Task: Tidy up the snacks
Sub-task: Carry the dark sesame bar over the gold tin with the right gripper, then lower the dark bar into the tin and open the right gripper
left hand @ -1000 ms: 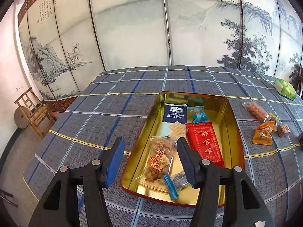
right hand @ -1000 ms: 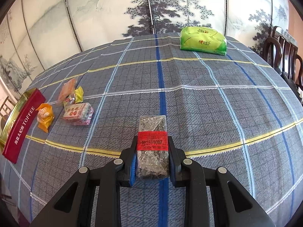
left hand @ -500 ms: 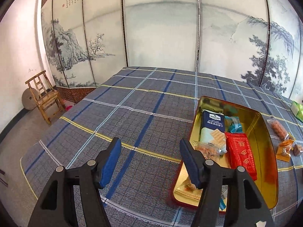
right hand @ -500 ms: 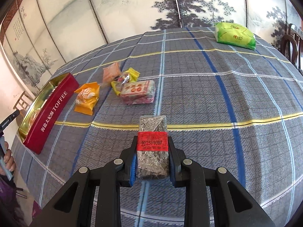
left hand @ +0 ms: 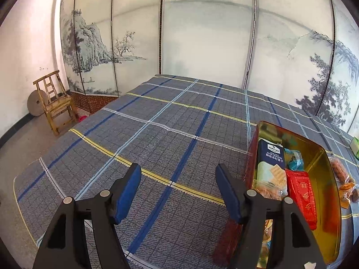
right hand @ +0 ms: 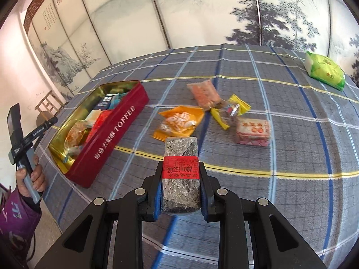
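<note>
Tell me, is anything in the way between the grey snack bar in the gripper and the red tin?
Nothing visible is. The right gripper holds the grey snack bar above the checked cloth, and only bare cloth lies between it and the red tin. The orange packet sits off to the side. The tin is open, with snacks already inside.

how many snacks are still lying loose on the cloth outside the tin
5: orange packet nearest the tin, clear pinkish bag behind it, yellow-wrapped candy, pink-and-red pack, green pack far right. Others may be out of view.
</note>
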Tool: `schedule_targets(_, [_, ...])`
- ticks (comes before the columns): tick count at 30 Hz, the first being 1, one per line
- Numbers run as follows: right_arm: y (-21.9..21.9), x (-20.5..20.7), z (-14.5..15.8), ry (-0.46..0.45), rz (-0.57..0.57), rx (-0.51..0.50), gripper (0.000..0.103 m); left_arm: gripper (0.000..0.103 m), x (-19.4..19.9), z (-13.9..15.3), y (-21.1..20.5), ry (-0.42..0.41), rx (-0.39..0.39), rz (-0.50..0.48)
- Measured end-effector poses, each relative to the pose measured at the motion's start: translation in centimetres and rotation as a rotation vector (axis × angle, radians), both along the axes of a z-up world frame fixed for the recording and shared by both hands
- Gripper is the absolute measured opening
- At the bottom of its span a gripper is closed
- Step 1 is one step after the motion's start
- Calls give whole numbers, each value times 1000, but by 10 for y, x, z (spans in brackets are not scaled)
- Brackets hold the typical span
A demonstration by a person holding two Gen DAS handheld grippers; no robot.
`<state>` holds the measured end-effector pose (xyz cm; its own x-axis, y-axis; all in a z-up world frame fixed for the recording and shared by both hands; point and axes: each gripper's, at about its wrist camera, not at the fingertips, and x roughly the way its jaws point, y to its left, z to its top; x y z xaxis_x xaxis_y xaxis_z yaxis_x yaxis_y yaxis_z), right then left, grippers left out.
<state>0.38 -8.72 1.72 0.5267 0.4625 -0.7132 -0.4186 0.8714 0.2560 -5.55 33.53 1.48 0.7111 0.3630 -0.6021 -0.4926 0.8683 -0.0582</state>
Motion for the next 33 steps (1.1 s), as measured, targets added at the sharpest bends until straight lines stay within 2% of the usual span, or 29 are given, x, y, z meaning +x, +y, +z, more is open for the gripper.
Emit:
schedule_targets(5, [40,4,16,-15,70,20,27,65,-5,-2,14,-27,-64,29])
schedule_targets(9, [73,12,25,-22,120,38,27,65,-8,-2,17,-41,-83,50])
schedule_targets(12, [100,17,29,-24,164,42,27,66,-10,-2,15,-46,-73,61])
schedule_targets(14, [116,19,30,-22,185,42,27,73,-11,-1,14,-51,-66,69])
schedule_targets(20, [155,26,27,-1,234,45,27,76,-11,0,13,-55,-58,76])
schedule_targets(33, [194,66,11,36,206,20,27,81,-14,4,5,-87,-11,63])
